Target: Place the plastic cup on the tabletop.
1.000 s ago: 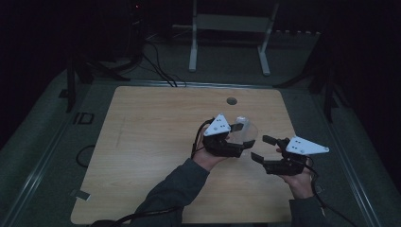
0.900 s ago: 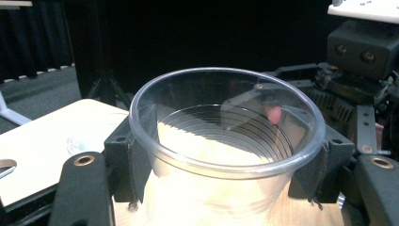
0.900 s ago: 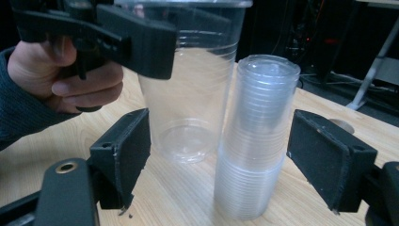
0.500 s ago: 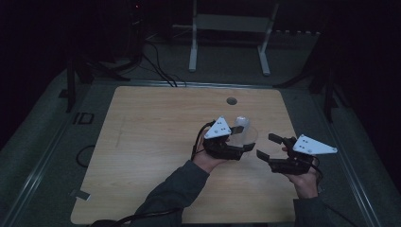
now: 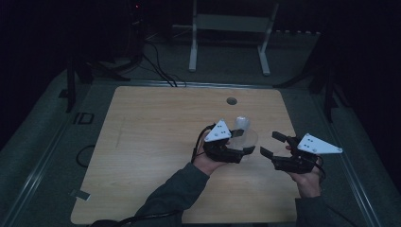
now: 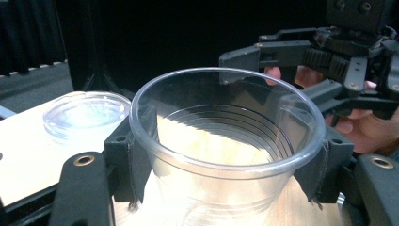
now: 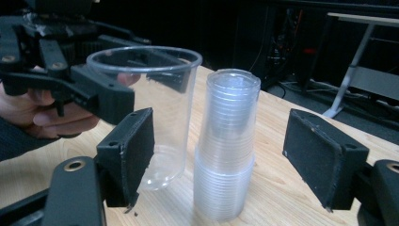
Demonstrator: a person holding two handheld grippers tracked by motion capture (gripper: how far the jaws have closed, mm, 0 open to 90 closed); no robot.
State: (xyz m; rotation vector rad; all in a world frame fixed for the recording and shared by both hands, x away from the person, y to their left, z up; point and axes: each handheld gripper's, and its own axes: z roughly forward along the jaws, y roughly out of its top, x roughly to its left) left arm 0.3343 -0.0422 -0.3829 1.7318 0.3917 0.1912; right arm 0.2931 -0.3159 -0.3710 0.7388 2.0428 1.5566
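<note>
My left gripper (image 5: pixel 242 147) is shut on a clear plastic cup (image 6: pixel 226 141), held upright just above the table, with both pads pressed on its wall below the rim. Close beside the cup, a stack of clear cups (image 7: pixel 229 141) stands upside down on the wood, also seen from above (image 5: pixel 241 123). My right gripper (image 5: pixel 272 144) stands open to the right of the cup and points at the stack. Its jaws have just been closing a little. Nothing lies between its pads (image 7: pixel 324 157); the stack stands a short way ahead of the gap.
The wooden table (image 5: pixel 151 142) has a round cable hole (image 5: pixel 231 100) near its far edge. A white metal frame (image 5: pixel 231 28) and cables stand on the dark floor behind. A strip of tape (image 5: pixel 80 195) lies by the front left corner.
My right gripper has drifted slightly to the right. The left gripper and its cup have stayed where they were.
</note>
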